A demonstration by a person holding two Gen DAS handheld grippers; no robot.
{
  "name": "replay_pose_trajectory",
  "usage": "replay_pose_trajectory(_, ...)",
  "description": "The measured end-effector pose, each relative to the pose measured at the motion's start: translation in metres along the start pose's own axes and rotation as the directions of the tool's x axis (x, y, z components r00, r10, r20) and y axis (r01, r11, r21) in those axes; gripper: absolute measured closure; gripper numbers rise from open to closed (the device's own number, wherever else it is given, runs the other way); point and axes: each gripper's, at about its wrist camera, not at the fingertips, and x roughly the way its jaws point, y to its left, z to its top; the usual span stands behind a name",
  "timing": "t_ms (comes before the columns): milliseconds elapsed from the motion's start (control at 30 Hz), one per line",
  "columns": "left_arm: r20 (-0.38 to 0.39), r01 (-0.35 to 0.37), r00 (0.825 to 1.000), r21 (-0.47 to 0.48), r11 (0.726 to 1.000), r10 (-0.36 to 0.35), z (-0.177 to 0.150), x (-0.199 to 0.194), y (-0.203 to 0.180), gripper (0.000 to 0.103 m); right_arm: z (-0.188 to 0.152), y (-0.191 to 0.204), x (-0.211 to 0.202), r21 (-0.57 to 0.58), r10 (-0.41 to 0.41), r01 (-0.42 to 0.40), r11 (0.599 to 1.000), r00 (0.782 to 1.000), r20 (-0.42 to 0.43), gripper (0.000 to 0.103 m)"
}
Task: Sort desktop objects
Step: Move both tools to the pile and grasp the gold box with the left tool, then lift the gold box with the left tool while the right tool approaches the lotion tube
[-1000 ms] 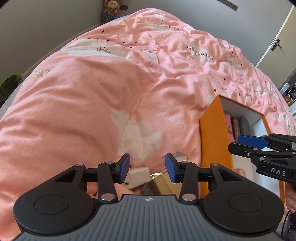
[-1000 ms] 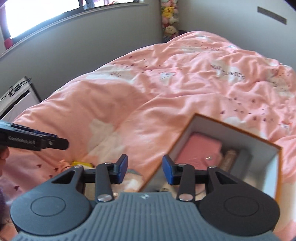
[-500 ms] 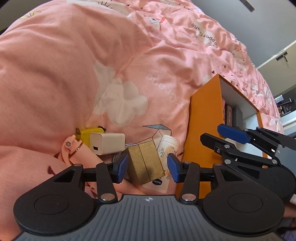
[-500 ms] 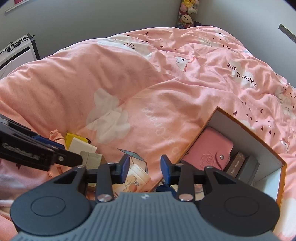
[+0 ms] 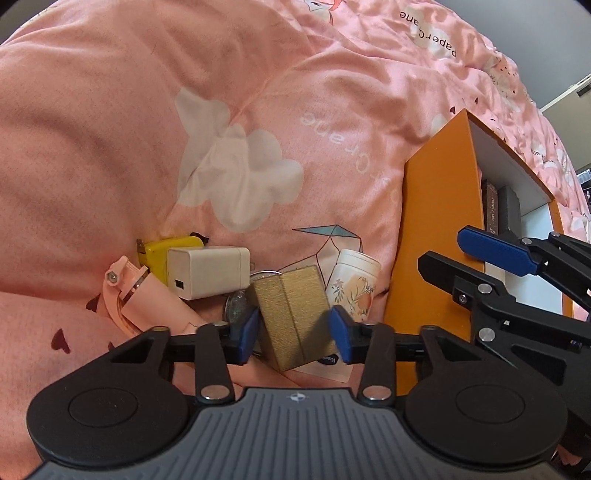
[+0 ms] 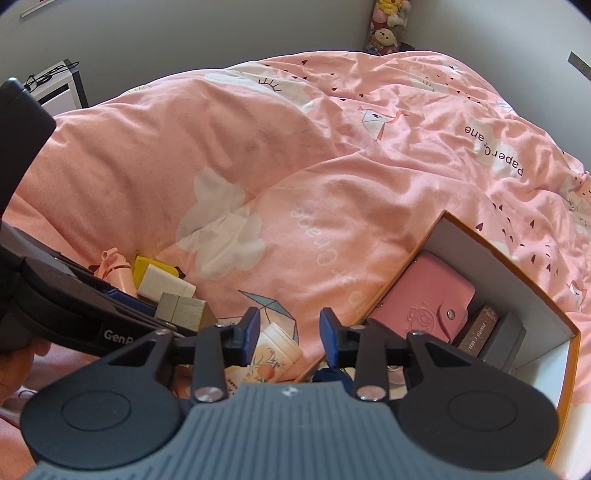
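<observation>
A small pile of objects lies on the pink duvet: a gold box [image 5: 293, 314], a white charger [image 5: 207, 271], a yellow plug [image 5: 164, 251], a pink clip-like item [image 5: 147, 299], a coin [image 5: 236, 308] and a floral cream tube [image 5: 352, 288]. My left gripper [image 5: 293, 334] is open, its fingers on either side of the gold box, close to it. My right gripper [image 6: 288, 332] is open and empty above the floral tube [image 6: 271, 354], next to the orange box [image 6: 569, 354]. The gold box [image 6: 183, 312] shows partly behind the left gripper.
The orange box [image 5: 436, 229] has a white inside and holds a pink wallet [image 6: 428, 295], a brown card box [image 6: 480, 328] and a dark grey case [image 6: 504, 339]. A blue item [image 6: 328, 374] lies at its near corner. Stuffed toys [image 6: 386, 27] sit far back.
Both grippers have come down and closer to the pile. The left gripper's fingers now straddle the gold box. The right gripper has come nearer to the floral tube and the box's edge.
</observation>
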Motion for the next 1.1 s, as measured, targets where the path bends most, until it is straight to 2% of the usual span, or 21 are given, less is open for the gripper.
replay_pose_trajectory(33,0.005,0.003,1.0,0.005,1.0,-0.003,-0.001,-0.002,0.001,0.07,0.0,0.0,0.0,-0.007,0.0,0.0,1.0,1.0,-0.003,0.065)
replay_pose_trajectory(100,0.022,-0.005,1.0,0.028,1.0,0.004,-0.002,-0.006,0.004,0.087,0.001,0.003,0.001,-0.024,-0.002,0.002,1.0,1.0,-0.009,0.065)
replay_pose_trajectory(233,0.031,-0.025,0.999,0.058,0.998,0.023,-0.002,-0.01,0.009,0.09,0.0,0.015,0.001,-0.057,0.018,-0.02,0.998,0.999,-0.031,0.065)
replay_pose_trajectory(300,0.037,-0.009,0.999,0.053,0.999,0.008,-0.002,-0.012,0.011,0.089,-0.001,0.023,0.003,-0.079,0.022,-0.025,0.997,0.999,-0.047,0.065)
replay_pose_trajectory(333,0.043,0.01,0.999,0.043,0.999,-0.012,-0.002,-0.014,0.012,0.087,-0.002,0.027,0.004,-0.091,0.011,-0.016,0.996,0.998,-0.054,0.065)
replay_pose_trajectory(367,0.043,0.031,0.999,0.031,0.999,-0.032,-0.001,-0.016,0.013,0.079,-0.004,0.031,0.005,-0.107,-0.006,0.0,0.994,0.998,-0.055,0.065)
replay_pose_trajectory(400,0.048,0.047,0.998,0.021,0.999,-0.048,-0.001,-0.018,0.014,0.062,-0.005,0.034,0.006,-0.129,-0.023,0.016,0.991,0.998,-0.052,0.065)
replay_pose_trajectory(467,0.06,0.051,0.997,0.018,0.999,-0.052,0.0,-0.018,0.011,0.048,-0.008,0.038,0.005,-0.17,-0.034,0.025,0.985,0.998,-0.048,0.065)
replay_pose_trajectory(567,0.059,0.01,0.998,0.058,0.998,-0.013,0.0,-0.014,-0.001,0.046,-0.007,0.038,0.0,-0.18,-0.041,0.034,0.983,0.999,-0.034,0.065)
replay_pose_trajectory(733,0.023,-0.006,1.0,0.047,0.999,0.005,0.001,0.0,-0.007,0.043,-0.008,0.032,-0.009,-0.213,-0.081,0.08,0.974,0.997,0.001,0.065)
replay_pose_trajectory(933,-0.004,-0.04,0.999,0.064,0.997,0.041,-0.001,0.013,-0.013,0.043,-0.012,0.028,-0.011,-0.217,-0.069,0.069,0.974,0.998,0.007,0.065)
replay_pose_trajectory(1000,-0.015,-0.046,0.999,0.072,0.996,0.047,-0.002,0.016,-0.012,0.048,-0.012,0.028,-0.011,-0.218,-0.061,0.061,0.974,0.998,0.005,0.065)
replay_pose_trajectory(1100,-0.008,-0.035,0.999,0.074,0.997,0.036,-0.003,0.014,-0.008,0.049,-0.014,0.031,-0.008,-0.227,-0.055,0.054,0.972,0.998,0.0,0.065)
